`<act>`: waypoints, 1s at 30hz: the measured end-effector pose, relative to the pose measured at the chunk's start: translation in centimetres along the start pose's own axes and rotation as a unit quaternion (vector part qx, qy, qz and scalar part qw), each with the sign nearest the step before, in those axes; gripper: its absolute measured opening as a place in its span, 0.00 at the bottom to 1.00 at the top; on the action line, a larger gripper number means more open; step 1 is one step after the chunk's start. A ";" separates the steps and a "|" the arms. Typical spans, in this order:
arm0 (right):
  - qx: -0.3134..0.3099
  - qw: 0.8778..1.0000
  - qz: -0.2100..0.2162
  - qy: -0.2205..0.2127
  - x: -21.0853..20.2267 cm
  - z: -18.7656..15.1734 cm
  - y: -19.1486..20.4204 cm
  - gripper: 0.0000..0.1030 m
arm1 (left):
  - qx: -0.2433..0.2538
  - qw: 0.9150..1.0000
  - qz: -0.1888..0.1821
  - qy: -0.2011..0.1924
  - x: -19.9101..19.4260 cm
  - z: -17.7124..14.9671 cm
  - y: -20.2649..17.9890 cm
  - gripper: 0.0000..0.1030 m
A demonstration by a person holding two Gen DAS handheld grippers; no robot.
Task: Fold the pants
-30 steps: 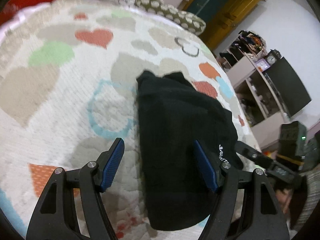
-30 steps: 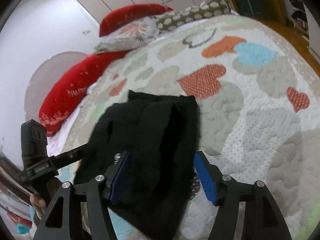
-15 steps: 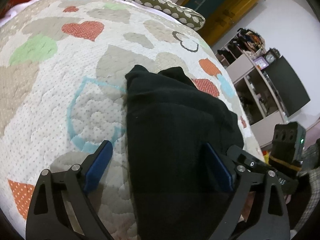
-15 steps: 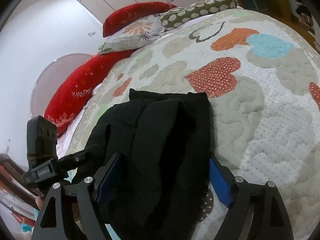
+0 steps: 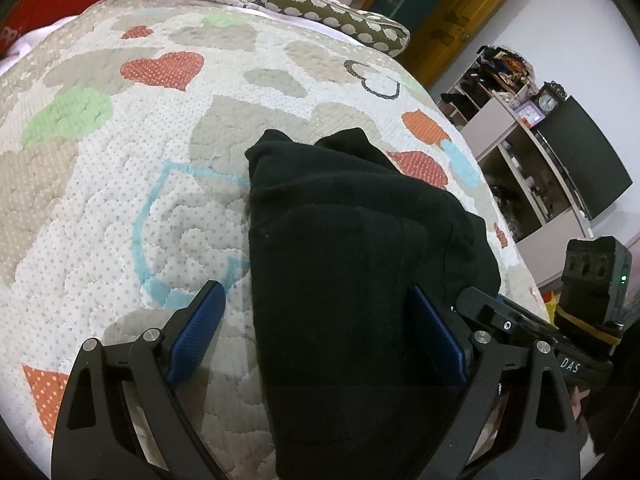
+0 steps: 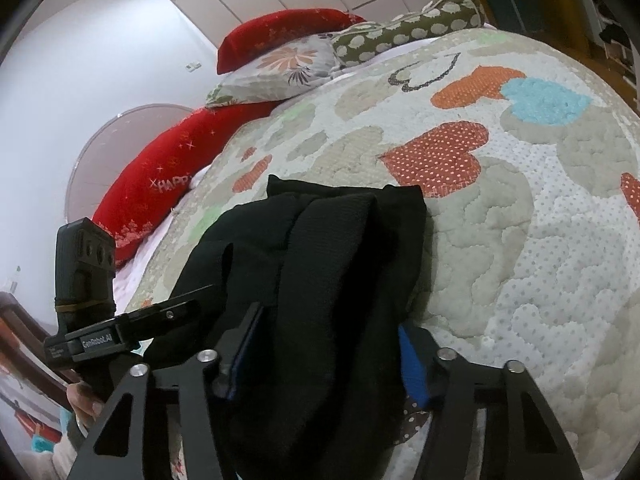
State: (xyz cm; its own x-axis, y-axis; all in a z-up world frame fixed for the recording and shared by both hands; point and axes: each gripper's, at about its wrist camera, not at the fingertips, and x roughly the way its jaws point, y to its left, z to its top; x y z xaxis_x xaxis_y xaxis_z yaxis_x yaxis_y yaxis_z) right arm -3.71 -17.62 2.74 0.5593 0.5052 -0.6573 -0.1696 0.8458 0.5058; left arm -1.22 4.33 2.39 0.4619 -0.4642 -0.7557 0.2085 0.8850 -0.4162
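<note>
The left gripper [image 5: 316, 332], black-framed with blue pads, stands with its jaws spread wide, one pad over the quilt and the other above the garment, gripping nothing. The right gripper [image 6: 326, 354], of the same build, has just been closing its jaws; the garment's near edge lies between the pads, which look pressed into the cloth. A white quilted bedspread with coloured hearts [image 5: 132, 200] covers the bed. The black folded pants [image 5: 340, 264] lie on it, near its front edge. Red velvet pillows [image 6: 160, 188] and an olive spotted bolster [image 6: 404, 28] sit at the head.
</note>
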 end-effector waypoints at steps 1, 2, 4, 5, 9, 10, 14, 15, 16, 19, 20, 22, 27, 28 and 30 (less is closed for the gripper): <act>-0.004 1.000 -0.001 -0.003 -0.1 -0.1 0.1 0.50 | 0.001 1.000 0.002 -0.001 0.0 0.0 0.0 0.90; -0.009 1.000 -0.004 -0.006 -0.2 -0.1 0.3 0.46 | 0.002 1.000 0.002 -0.003 0.0 0.0 0.0 0.89; -0.016 1.000 -0.007 -0.012 -0.5 -0.1 0.9 0.40 | 0.004 1.000 -0.009 -0.005 -0.2 -0.1 -0.2 0.69; -0.023 1.000 -0.009 -0.018 -0.8 0.0 1.4 0.36 | 0.003 1.000 -0.021 -0.004 -0.4 -0.1 -0.4 0.64; -0.062 0.997 -0.008 -0.040 -2.0 1.4 3.8 0.29 | 0.033 0.999 -0.008 -0.012 -1.2 0.7 -1.7 0.52; -0.073 0.996 -0.011 -0.044 -2.1 1.9 4.3 0.29 | 0.046 0.999 -0.004 -0.019 -1.6 1.3 -2.0 0.50; -0.092 0.993 -0.009 -0.070 -2.4 4.8 5.4 0.29 | 0.051 0.997 -0.001 -0.049 -2.8 3.9 -2.0 0.50; -0.093 0.993 -0.009 -0.075 -2.2 5.4 5.5 0.29 | 0.051 0.997 -0.001 -0.055 -3.0 4.7 -1.9 0.50; -0.093 0.992 -0.009 -0.079 -2.0 6.1 5.4 0.29 | 0.051 0.997 0.001 -0.060 -3.0 5.5 -1.8 0.50; -0.079 0.994 -0.011 -0.071 -0.1 7.8 4.4 0.29 | 0.046 0.998 0.014 -0.049 -1.5 7.2 -1.0 0.50; -0.070 0.996 -0.020 -0.059 1.0 8.0 3.6 0.29 | 0.040 0.998 0.019 -0.036 -0.5 7.6 -0.5 0.50; -0.039 0.998 -0.056 -0.016 3.3 7.7 1.7 0.31 | 0.026 0.999 0.036 -0.011 1.6 7.7 0.6 0.51; -0.015 0.998 -0.058 -0.009 2.4 6.5 0.1 0.37 | -0.008 0.999 0.031 -0.005 2.0 7.0 2.6 0.66; -0.030 0.996 -0.078 -0.017 1.6 6.4 0.6 0.37 | -0.006 0.999 0.038 -0.009 1.7 7.0 2.6 0.66; -0.053 0.993 -0.097 -0.028 0.5 6.3 1.5 0.37 | -0.001 0.998 0.052 -0.022 0.8 6.8 2.2 0.66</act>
State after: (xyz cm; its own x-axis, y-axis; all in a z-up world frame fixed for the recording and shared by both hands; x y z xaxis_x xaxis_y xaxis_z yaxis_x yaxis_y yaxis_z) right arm 1.37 -17.22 6.68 0.6336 0.3229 -0.7030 -0.1372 0.9412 0.3087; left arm 5.43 6.17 4.29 0.5189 -0.3669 -0.7721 0.1545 0.9286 -0.3375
